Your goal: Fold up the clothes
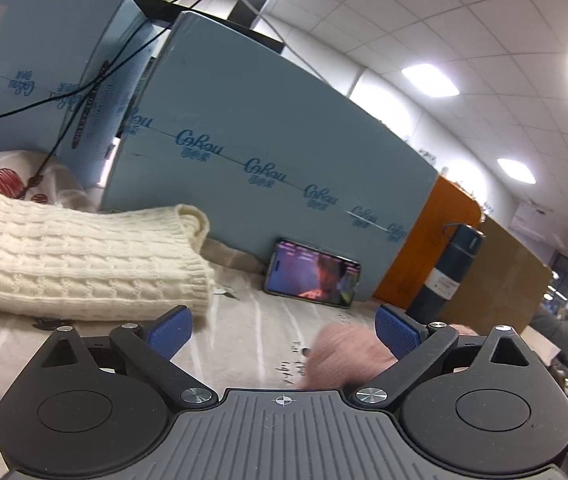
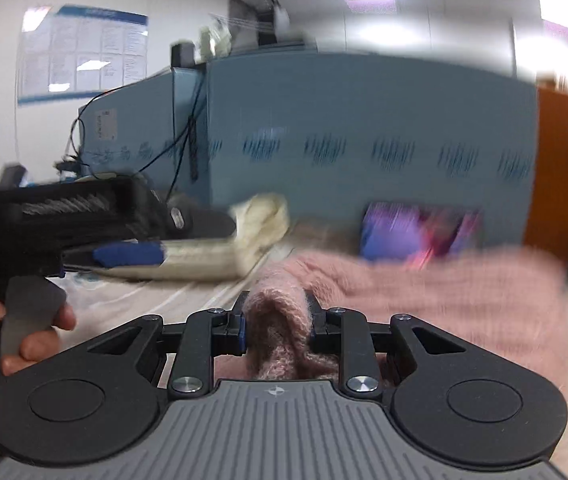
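A fuzzy pink knit garment (image 2: 424, 296) lies across the patterned bedsheet (image 1: 252, 320). My right gripper (image 2: 278, 326) is shut on a bunched fold of it, and the wool fills the gap between the blue pads. In the left wrist view my left gripper (image 1: 284, 330) stands open, nothing between its blue fingers (image 1: 170, 330); a blurred pink piece of the garment (image 1: 348, 354) shows just behind them. A folded cream cable-knit sweater (image 1: 84, 256) rests at the left. The left gripper (image 2: 128, 254) also appears at the left of the right wrist view, held by a hand (image 2: 32, 332).
Tall light-blue boxes (image 1: 268, 152) wall off the back. A phone (image 1: 312, 278) with a lit screen leans against them. A dark blue flask (image 1: 450, 268) and orange and brown boards (image 1: 440, 240) stand at the right. Black cables (image 1: 96, 76) hang over the boxes.
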`<action>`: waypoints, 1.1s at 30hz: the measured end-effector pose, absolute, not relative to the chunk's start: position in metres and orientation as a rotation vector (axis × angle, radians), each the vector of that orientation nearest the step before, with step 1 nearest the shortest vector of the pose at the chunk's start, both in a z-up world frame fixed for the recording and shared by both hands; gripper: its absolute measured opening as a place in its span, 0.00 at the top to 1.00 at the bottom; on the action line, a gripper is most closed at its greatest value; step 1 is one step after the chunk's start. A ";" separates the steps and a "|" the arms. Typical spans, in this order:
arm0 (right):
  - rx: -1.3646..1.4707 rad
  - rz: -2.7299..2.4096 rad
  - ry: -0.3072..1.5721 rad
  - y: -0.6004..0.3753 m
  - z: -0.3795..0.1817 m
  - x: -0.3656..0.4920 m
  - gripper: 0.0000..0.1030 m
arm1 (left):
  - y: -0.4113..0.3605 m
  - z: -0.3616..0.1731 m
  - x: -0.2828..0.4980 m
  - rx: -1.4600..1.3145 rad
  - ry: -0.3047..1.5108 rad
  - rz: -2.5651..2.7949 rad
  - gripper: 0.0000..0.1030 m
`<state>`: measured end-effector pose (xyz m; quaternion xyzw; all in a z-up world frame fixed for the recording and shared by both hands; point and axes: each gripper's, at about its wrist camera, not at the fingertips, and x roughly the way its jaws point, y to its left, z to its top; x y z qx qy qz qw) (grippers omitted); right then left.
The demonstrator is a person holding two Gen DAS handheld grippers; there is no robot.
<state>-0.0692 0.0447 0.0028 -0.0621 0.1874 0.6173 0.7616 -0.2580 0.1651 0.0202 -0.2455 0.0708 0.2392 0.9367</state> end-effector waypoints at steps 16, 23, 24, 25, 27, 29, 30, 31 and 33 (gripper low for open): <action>0.369 1.475 0.684 -0.053 0.042 -0.001 0.22 | 0.176 0.012 -0.262 -0.683 0.110 0.305 0.04; 0.457 1.523 0.827 -0.082 0.021 0.034 0.22 | 0.146 0.009 -0.231 -0.529 0.275 0.259 0.10; 0.446 1.533 0.838 -0.082 0.020 0.036 0.22 | 0.141 0.008 -0.226 -0.487 0.307 0.285 0.19; 0.436 1.543 0.849 -0.081 0.019 0.038 0.22 | 0.138 0.006 -0.221 -0.460 0.335 0.301 0.25; 0.403 1.521 0.864 -0.075 0.015 0.043 0.22 | 0.137 0.002 -0.214 -0.440 0.369 0.322 0.27; 0.379 1.481 0.891 -0.065 0.008 0.053 0.23 | 0.136 0.000 -0.211 -0.422 0.381 0.338 0.27; 0.376 1.471 0.897 -0.059 0.002 0.058 0.24 | 0.135 -0.001 -0.210 -0.413 0.387 0.346 0.26; 0.377 1.464 0.897 -0.055 -0.003 0.063 0.24 | 0.135 -0.002 -0.209 -0.407 0.392 0.353 0.26; 0.419 1.464 0.888 -0.052 -0.015 0.073 0.24 | 0.136 -0.003 -0.207 -0.403 0.401 0.357 0.23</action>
